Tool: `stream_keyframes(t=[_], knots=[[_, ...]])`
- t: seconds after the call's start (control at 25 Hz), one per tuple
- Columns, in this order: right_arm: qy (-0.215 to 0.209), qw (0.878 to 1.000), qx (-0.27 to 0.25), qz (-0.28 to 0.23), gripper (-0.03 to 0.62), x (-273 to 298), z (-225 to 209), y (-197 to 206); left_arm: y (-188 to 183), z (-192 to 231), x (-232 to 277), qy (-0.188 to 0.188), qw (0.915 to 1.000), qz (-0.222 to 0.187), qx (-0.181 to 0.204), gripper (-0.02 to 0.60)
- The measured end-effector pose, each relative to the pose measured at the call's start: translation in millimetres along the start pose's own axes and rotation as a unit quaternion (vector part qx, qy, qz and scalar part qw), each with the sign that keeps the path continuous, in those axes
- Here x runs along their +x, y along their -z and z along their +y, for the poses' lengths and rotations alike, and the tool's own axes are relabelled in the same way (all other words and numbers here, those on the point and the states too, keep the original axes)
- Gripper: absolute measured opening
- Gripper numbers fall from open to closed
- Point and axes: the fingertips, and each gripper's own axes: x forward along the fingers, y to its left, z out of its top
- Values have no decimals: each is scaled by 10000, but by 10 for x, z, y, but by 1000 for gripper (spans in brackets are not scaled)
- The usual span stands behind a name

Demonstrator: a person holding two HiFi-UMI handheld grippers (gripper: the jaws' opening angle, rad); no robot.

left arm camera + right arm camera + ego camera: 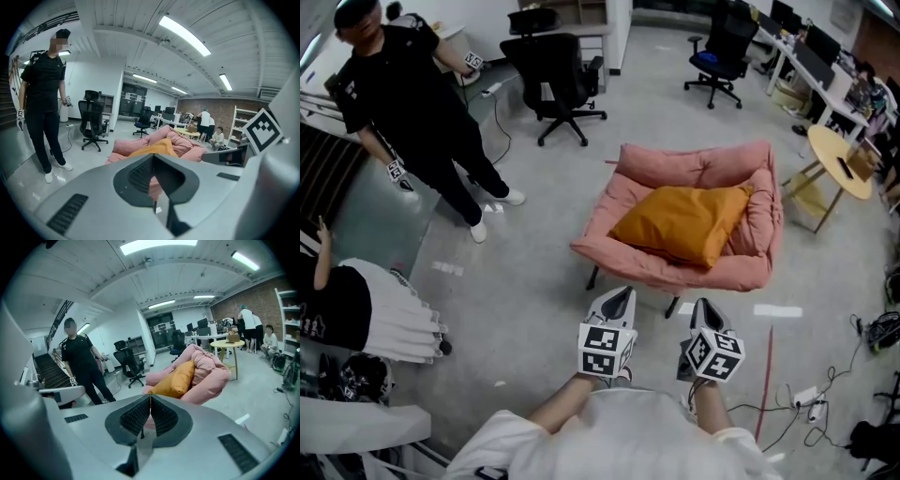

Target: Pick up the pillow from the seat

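Observation:
An orange pillow (pixel 684 223) lies on the seat of a pink cushioned chair (pixel 675 272) in the middle of the floor. My left gripper (pixel 616 302) and right gripper (pixel 705 314) hover side by side just short of the chair's front edge, both pointing at it and apart from it. In the left gripper view the pillow (pixel 152 149) shows just beyond the left gripper (pixel 153 156), whose tips meet with nothing held. The right gripper (pixel 150 395) is likewise shut and empty, with the pillow (pixel 178 379) and chair (pixel 211 371) ahead of it.
A person in black (pixel 412 112) stands at the far left, and another person (pixel 356 309) sits at the left edge. Black office chairs (pixel 558 80) (pixel 722 52) stand behind the pink chair. A round wooden table (pixel 839 159) is at the right. Cables (pixel 797 398) lie on the floor at the lower right.

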Motion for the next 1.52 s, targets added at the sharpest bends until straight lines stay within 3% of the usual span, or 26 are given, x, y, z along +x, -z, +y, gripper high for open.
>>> stream_keyframes(t=[0.64,1.52], knots=[[116,9996,187,163,29,335,-235,-29,-76,92,444,26,9999,136,81,9],[514,9980,360,30,29,1795,-405,-993,-930,864,2005,389,9989,127,220,9]])
